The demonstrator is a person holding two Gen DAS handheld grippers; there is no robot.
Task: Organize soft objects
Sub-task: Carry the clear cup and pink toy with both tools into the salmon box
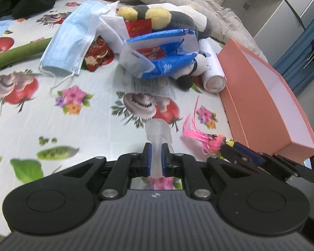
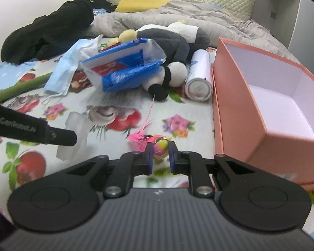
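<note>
The left gripper point(image 1: 156, 156) tilts downward over the bed, its blue pads point(image 1: 148, 159) pinched nearly together on something pale and translucent. Beside it, toward the bed's right edge, the right gripper point(image 2: 159, 154) also tilts downward, clamping what seems a small feathered toy.

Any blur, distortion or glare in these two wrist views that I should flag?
Left wrist view: strong fisheye bending; the printed bedsheet is smeared with motion blur, while the left gripper stays sharp on its translucent piece. Right wrist view: the same curvature; the pink box has a blurred near edge; soft, even light, no hard glare.
</note>
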